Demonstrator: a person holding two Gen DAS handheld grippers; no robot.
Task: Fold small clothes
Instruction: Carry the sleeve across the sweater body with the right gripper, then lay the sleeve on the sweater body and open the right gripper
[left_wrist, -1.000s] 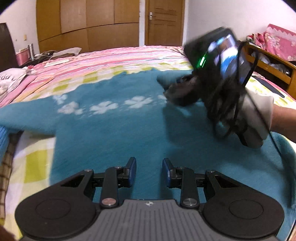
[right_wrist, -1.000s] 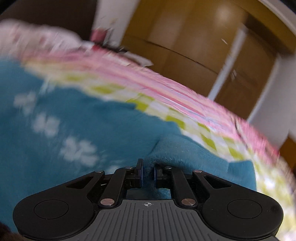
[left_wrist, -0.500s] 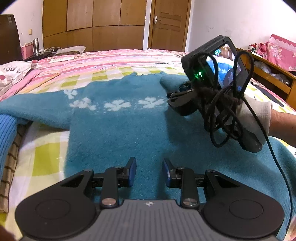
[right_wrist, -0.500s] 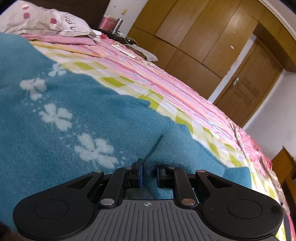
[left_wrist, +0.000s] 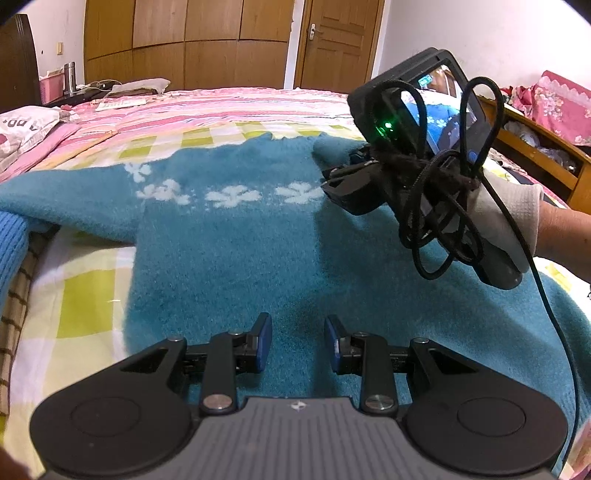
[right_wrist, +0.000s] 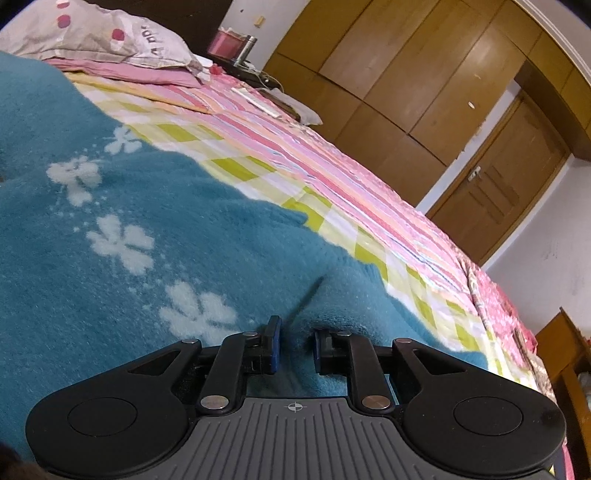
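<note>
Garment: fuzzy teal knit sweater with a row of white flower shapes (left_wrist: 236, 236), spread flat on the bed; one sleeve runs out to the left edge of the left wrist view.
Folded part: a thick teal fold of the sweater (right_wrist: 354, 295) lies on the body, directly ahead of the right tool.
Bed: cover in pink stripes and yellow-green checks (left_wrist: 207, 122), carrying the sweater.
Left tool: black two-finger tool with blue pads (left_wrist: 297, 339), low over the sweater's lower part; jaws narrowly apart, nothing between them.
Right tool: black two-finger tool (right_wrist: 294, 343), jaws have just been opening; a narrow gap now, pads clear of the teal fold, which lies in and beyond the gap.
Right hand: in a white glove (left_wrist: 509, 218), gripping the tool's handle, a black cable looped around the body.
Pillow: white with pink dots (right_wrist: 92, 37), at the far head of the bed.
Room: wooden wardrobe (left_wrist: 184, 40) and wooden door (left_wrist: 332, 40) behind the bed.
</note>
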